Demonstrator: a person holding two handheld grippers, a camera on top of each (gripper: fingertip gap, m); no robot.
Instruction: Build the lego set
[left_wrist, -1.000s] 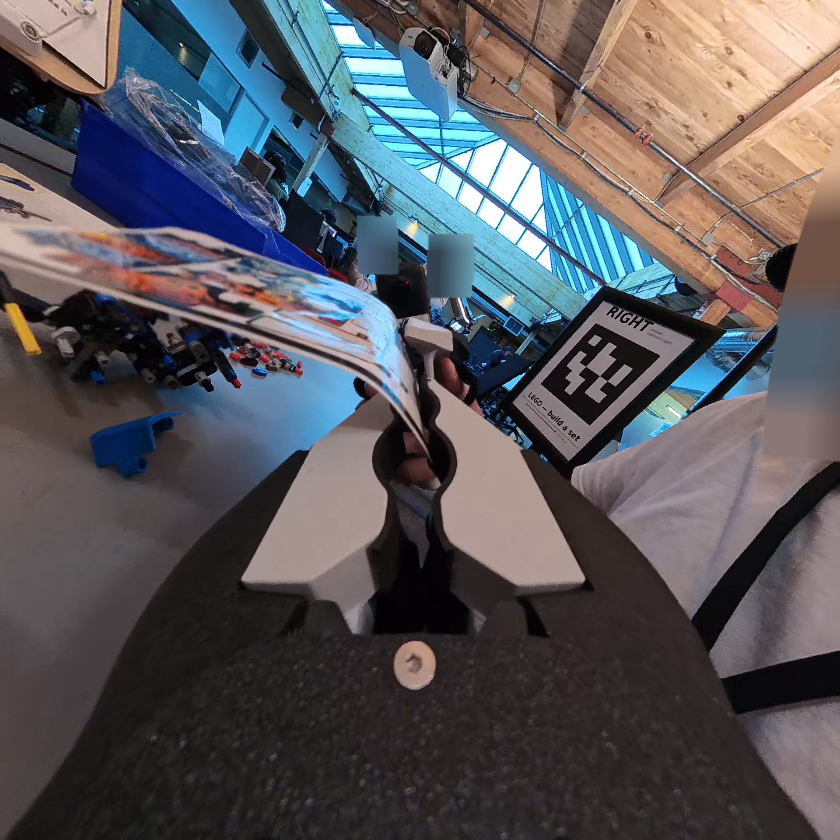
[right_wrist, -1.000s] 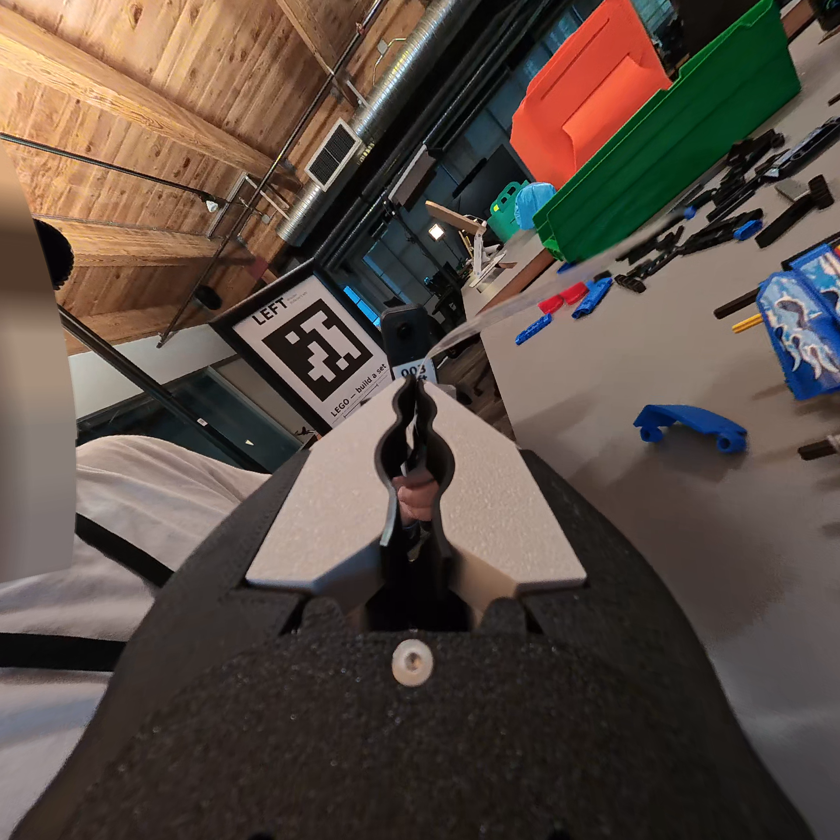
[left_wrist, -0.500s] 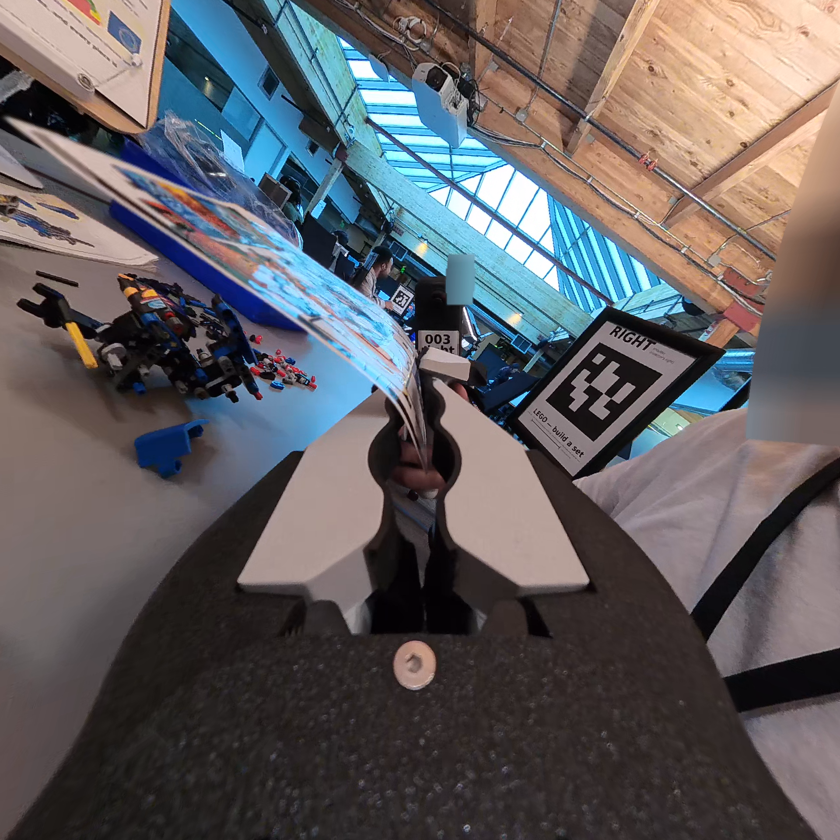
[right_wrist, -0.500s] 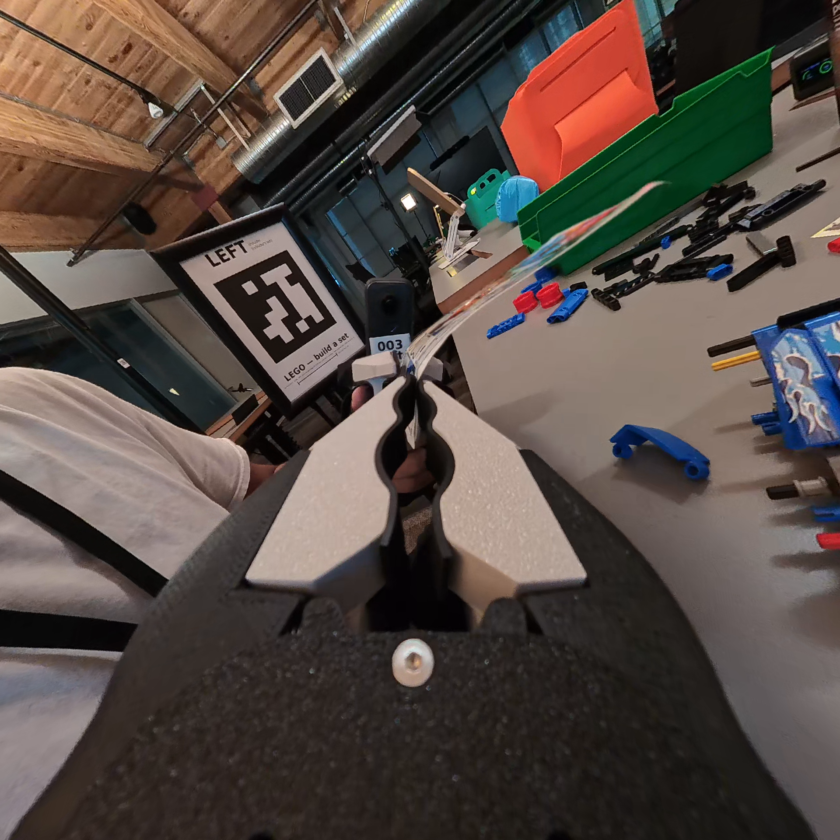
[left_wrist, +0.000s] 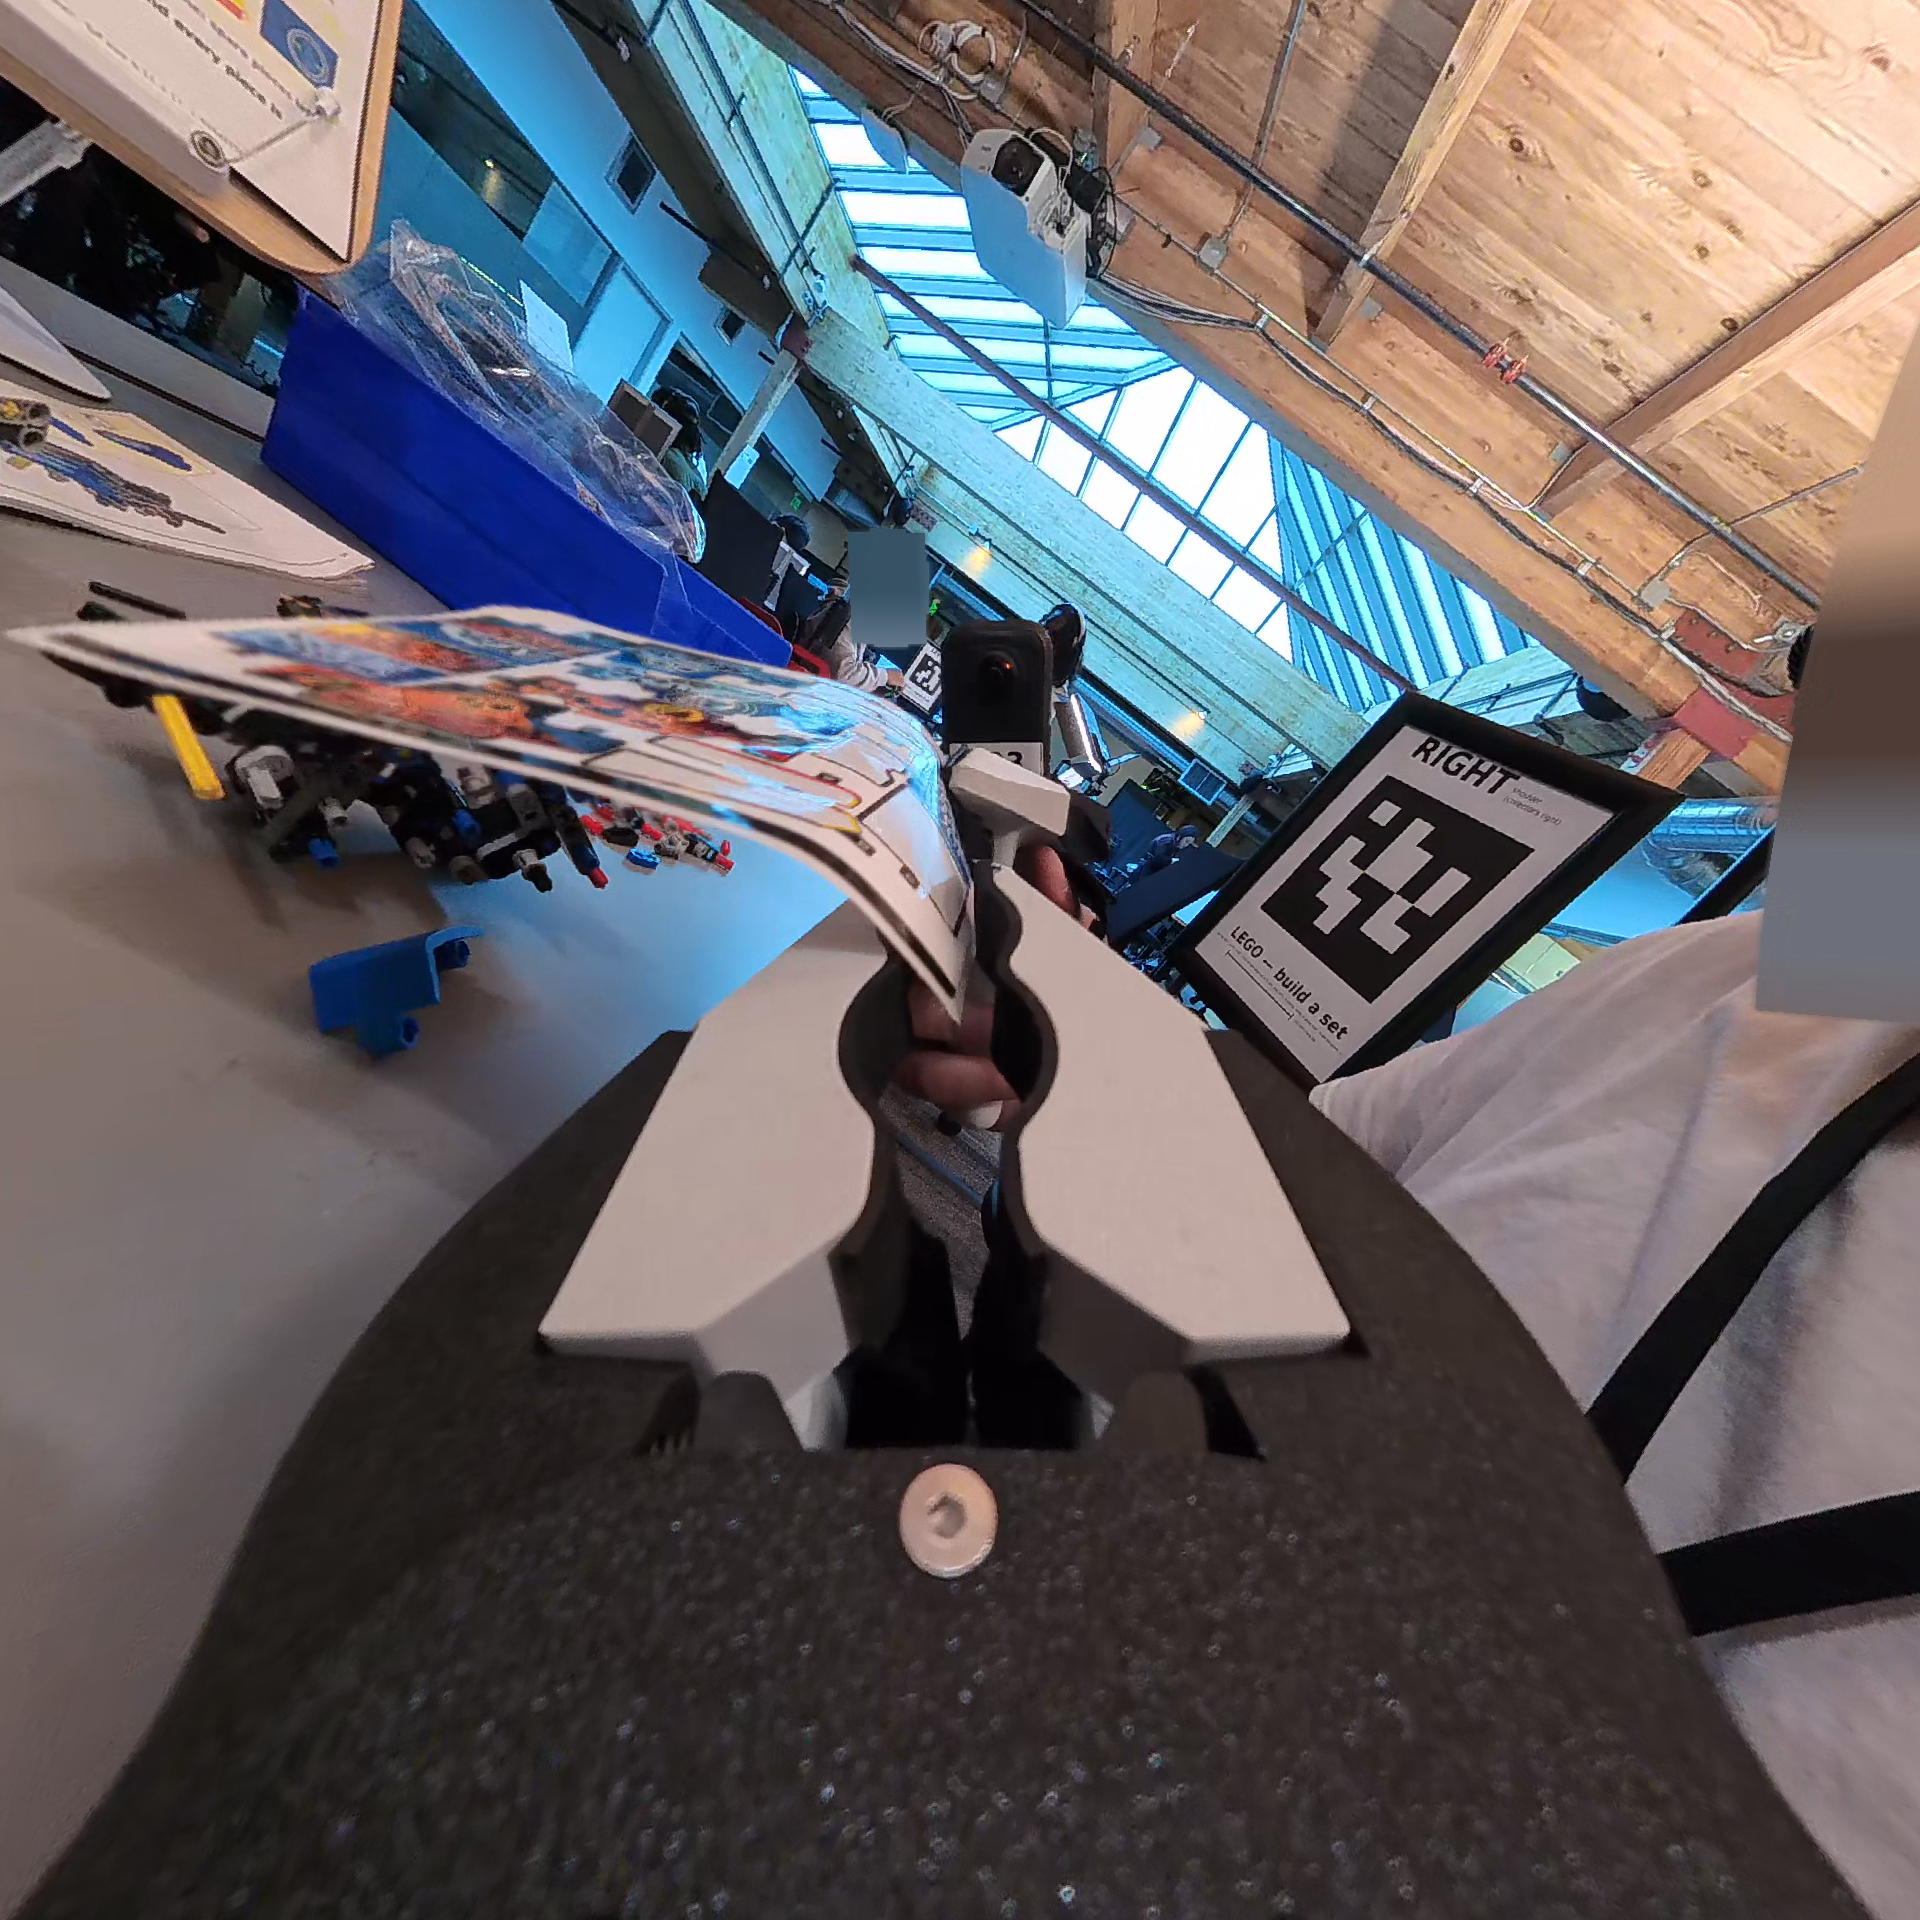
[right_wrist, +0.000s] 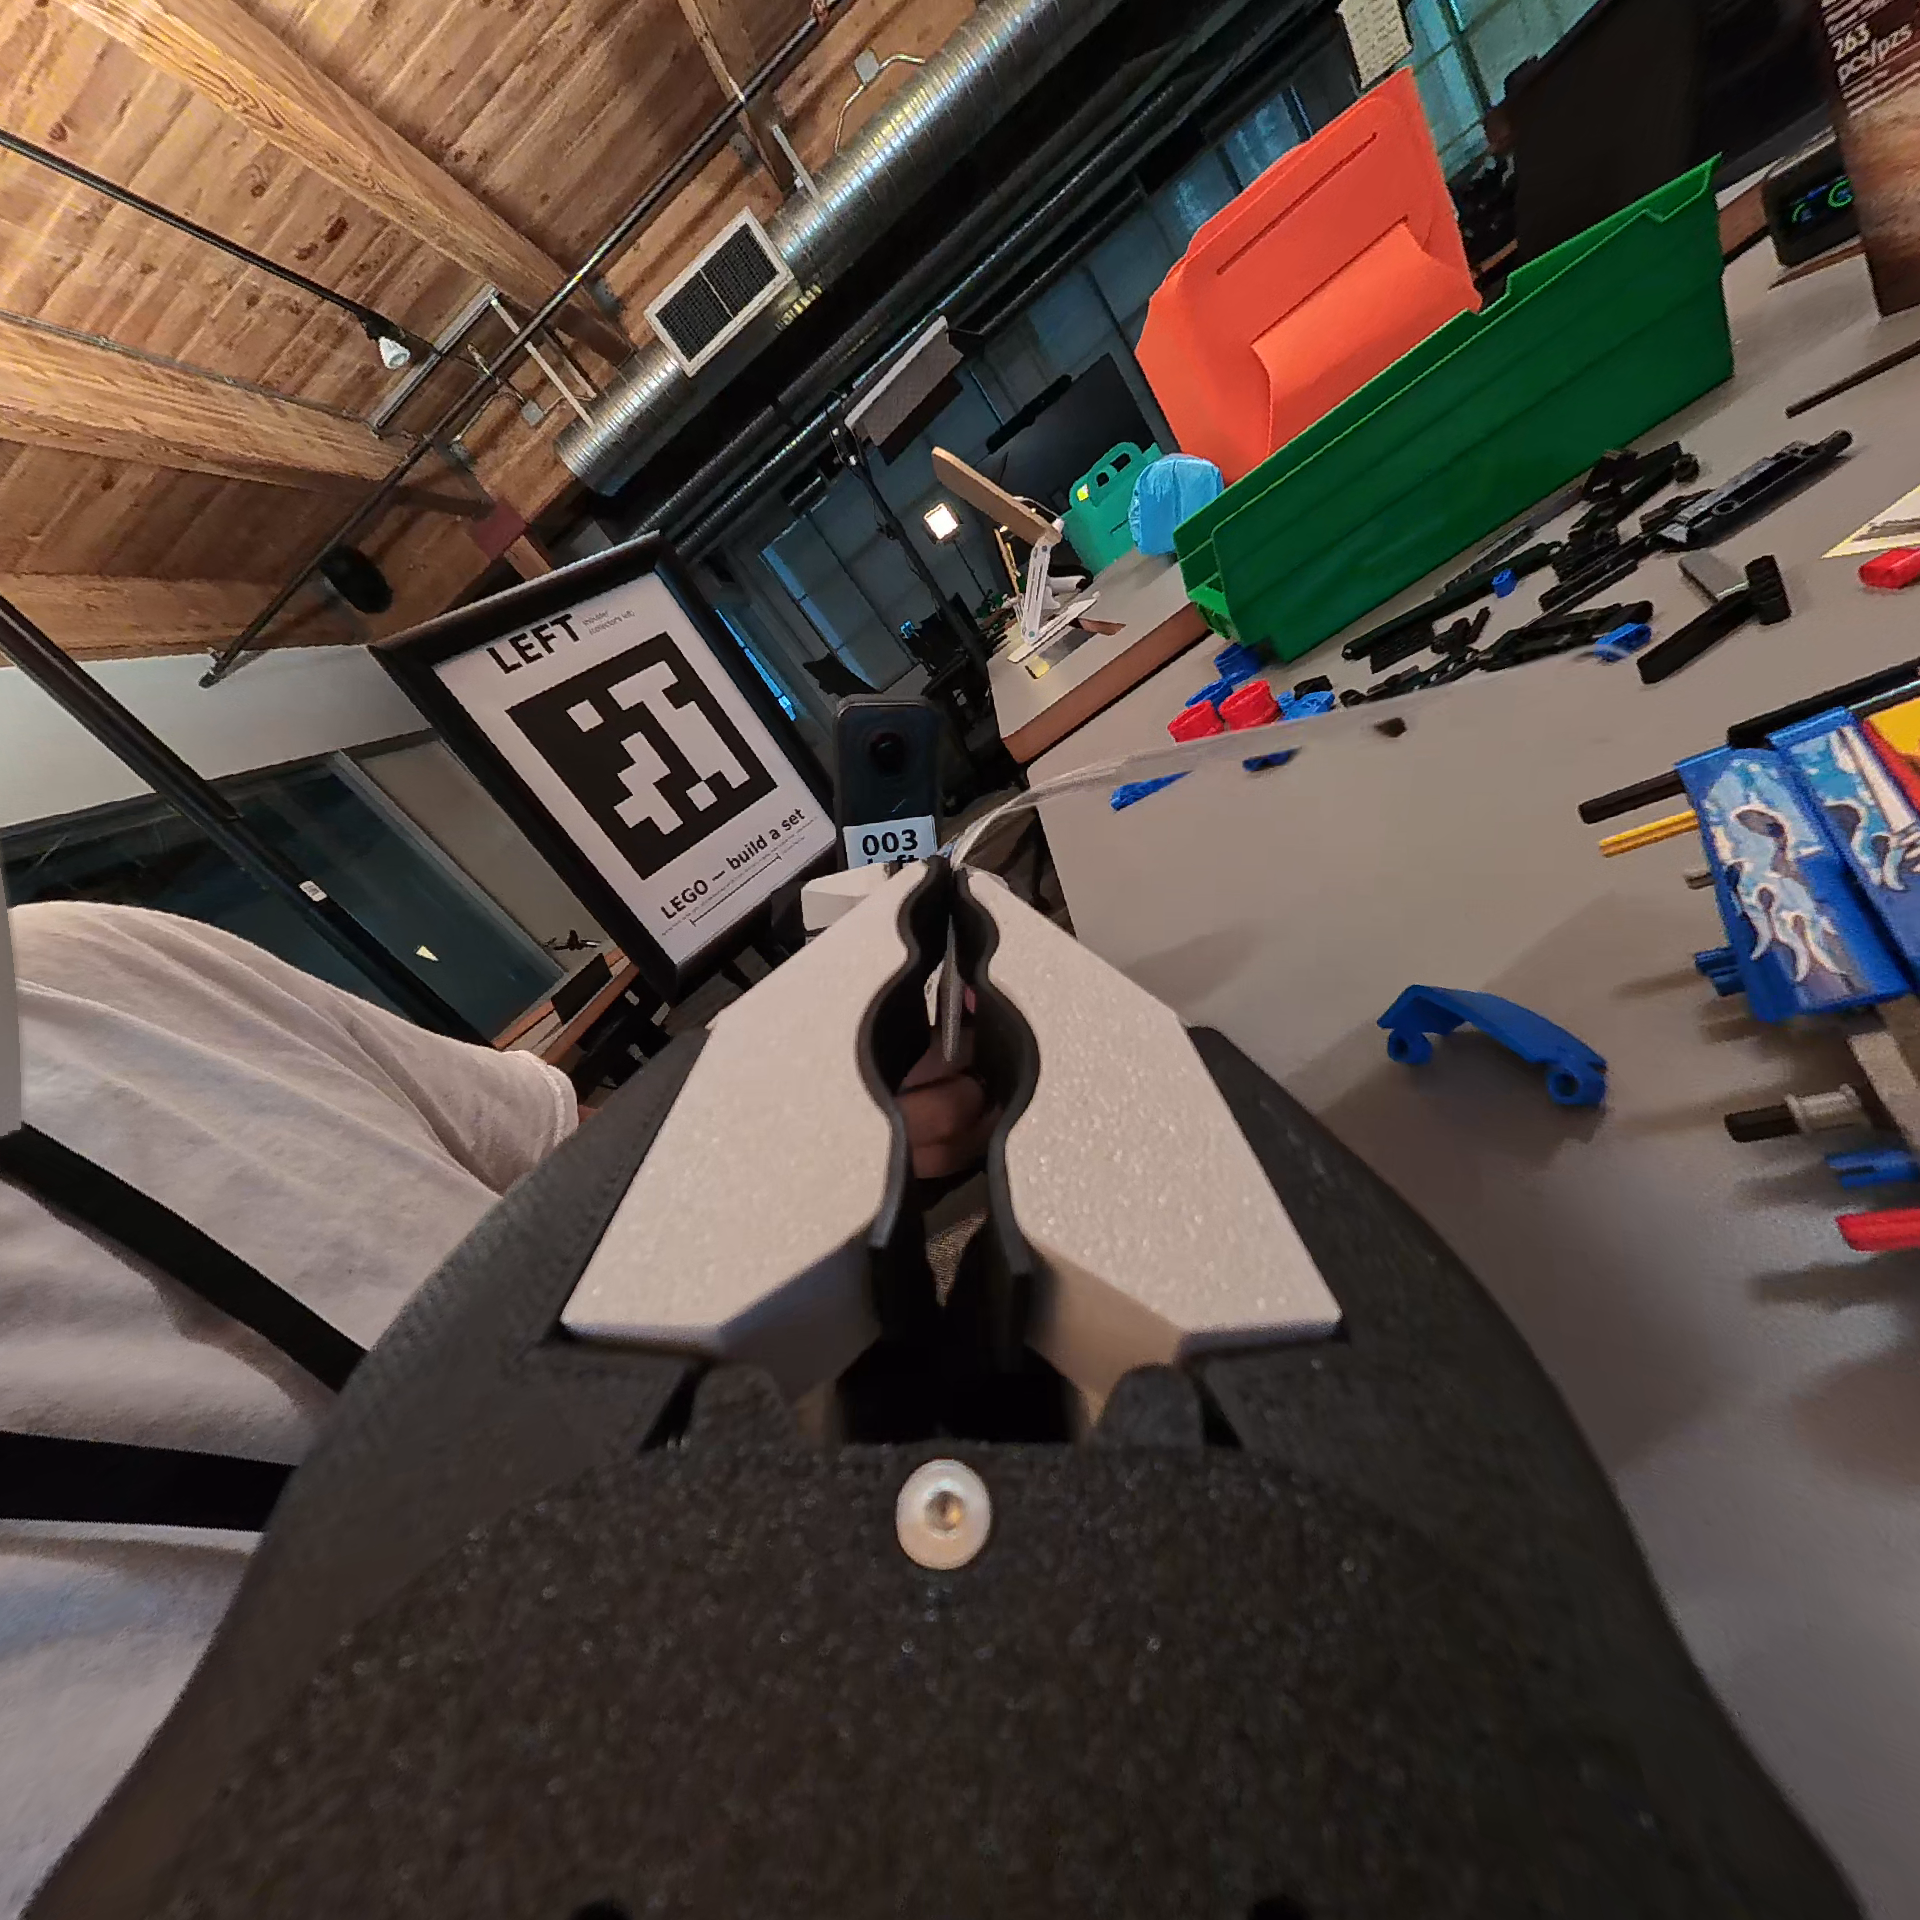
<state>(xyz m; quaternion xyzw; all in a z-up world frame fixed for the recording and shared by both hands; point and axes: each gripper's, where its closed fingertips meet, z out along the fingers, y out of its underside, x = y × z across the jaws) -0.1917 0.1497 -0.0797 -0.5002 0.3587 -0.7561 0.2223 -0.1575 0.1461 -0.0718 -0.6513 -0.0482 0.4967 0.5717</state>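
Observation:
A colourful printed sheet (left_wrist: 520, 707) hangs in the air between my two grippers, above the grey table (left_wrist: 156, 1195). My left gripper (left_wrist: 977, 894) is shut on one edge of the sheet. My right gripper (right_wrist: 951, 873) faces it and is shut on the same end; in the right wrist view the sheet (right_wrist: 1143, 764) shows edge-on as a thin strip. A partly built dark Lego model (left_wrist: 416, 800) lies under the sheet. Blue stickered panels (right_wrist: 1808, 883) lie on the table at the right.
A blue curved piece (left_wrist: 384, 987) (right_wrist: 1496, 1039) lies loose near the table edge. Loose black pieces (right_wrist: 1558, 613) and red pieces (right_wrist: 1226, 712) lie before a green bin (right_wrist: 1455, 499) and an orange bin (right_wrist: 1309, 312). A blue bin (left_wrist: 468, 499) stands at the back left. Some 4 cm of space lies between my two pairs of fingers. The blue curved piece (left_wrist: 384, 987) is about equally far from each gripper, around 12 cm.
The sheet was tipped up steeply half a second ago and now lies flatter and lower again. Both grippers stay shut on it and have turned a little.

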